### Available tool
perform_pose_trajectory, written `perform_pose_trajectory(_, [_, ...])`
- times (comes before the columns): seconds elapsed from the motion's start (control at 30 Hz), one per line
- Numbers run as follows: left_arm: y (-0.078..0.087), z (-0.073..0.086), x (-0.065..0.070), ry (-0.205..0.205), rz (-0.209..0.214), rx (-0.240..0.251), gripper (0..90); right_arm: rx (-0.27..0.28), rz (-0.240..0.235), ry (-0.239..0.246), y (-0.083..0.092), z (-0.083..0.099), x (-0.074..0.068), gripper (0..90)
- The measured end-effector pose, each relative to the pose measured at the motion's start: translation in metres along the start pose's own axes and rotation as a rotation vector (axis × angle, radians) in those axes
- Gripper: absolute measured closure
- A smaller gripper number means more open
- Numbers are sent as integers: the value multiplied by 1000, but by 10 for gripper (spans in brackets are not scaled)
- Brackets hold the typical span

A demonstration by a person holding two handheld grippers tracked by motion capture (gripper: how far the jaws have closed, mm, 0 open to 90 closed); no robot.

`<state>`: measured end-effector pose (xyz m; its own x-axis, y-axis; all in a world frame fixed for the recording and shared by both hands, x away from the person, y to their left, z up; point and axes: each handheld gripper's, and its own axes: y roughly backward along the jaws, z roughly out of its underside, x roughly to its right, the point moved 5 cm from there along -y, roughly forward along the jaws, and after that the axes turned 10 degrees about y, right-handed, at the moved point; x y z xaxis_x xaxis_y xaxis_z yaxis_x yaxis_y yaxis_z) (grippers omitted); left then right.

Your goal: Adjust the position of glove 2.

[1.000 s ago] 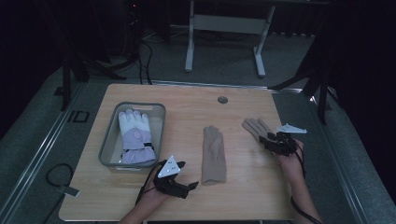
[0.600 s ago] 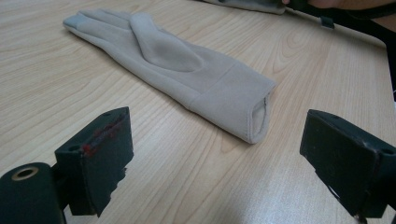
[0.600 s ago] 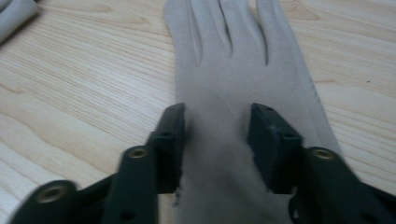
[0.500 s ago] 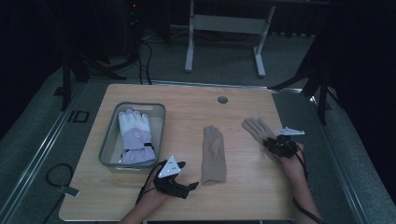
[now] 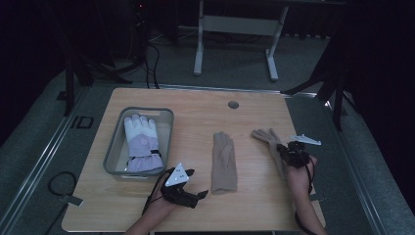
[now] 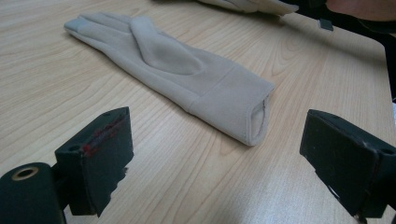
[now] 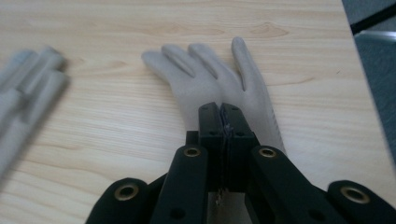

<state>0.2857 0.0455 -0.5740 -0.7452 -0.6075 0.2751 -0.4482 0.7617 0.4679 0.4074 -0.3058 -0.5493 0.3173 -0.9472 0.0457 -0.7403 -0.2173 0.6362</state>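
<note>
Counter (image 5: 195, 112) of pale wood carries everything here: a grey bin (image 5: 113, 147) at its left side, two beige gloves to the right of it. The bin already holds a padded white-and-lilac glove (image 5: 141, 144), lying flat with its fingers away from the person. The work looks like putting gloves into that bin, and on that reading it is about a third done: one glove is in, two lie outside.

The middle glove (image 5: 224, 162) rests flat on the bare wood, cuff toward the person, untouched. The right glove (image 5: 268, 139) lies near the counter's right edge, fingers spread and pointing away (its cuff end is hidden under the tool). What is left, as I judge it, is to lift this glove, carry it across the middle one to the bin, and then do the same for the other.

The right tool (image 7: 221, 122) has just been closing, and its jaws now stand pressed together on the right glove's cuff end, with fabric pinched between them; the glove's fingers still lie on the wood, so the lift has hardly begun.

The left tool (image 6: 219, 154) sits low near the counter's near edge, jaws spread wide with nothing between them, pointing at the open cuff of the middle glove, which is just ahead but not touched.
</note>
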Motion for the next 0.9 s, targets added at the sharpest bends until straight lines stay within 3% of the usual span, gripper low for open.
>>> perform_pose_trajectory(0.13, [0,-1,0,4,3,4,97,-24,-11,-21,0,1,-22,882])
perform_pose_trajectory(0.27, [0,-1,1,-4,5,3,97,-65,-39,43,-13,4,-40,877])
perform_pose_trajectory(0.4, [-1,-1,0,1,6,3,97,-84,-107,68,-27,8,-50,866])
perform_pose_trajectory(0.53, [0,-1,0,-3,7,5,96,-78,-111,120,-35,6,-53,866])
perform_pose_trajectory(0.67, [-1,-1,1,-2,12,6,97,-73,-140,126,-41,5,-55,858])
perform_pose_trajectory(0.83, [-1,-1,2,-10,19,11,97,-49,-190,95,-43,1,-57,781])
perform_pose_trajectory(0.9, [0,-1,2,-13,23,15,97,-28,-186,122,-39,-2,-56,742])
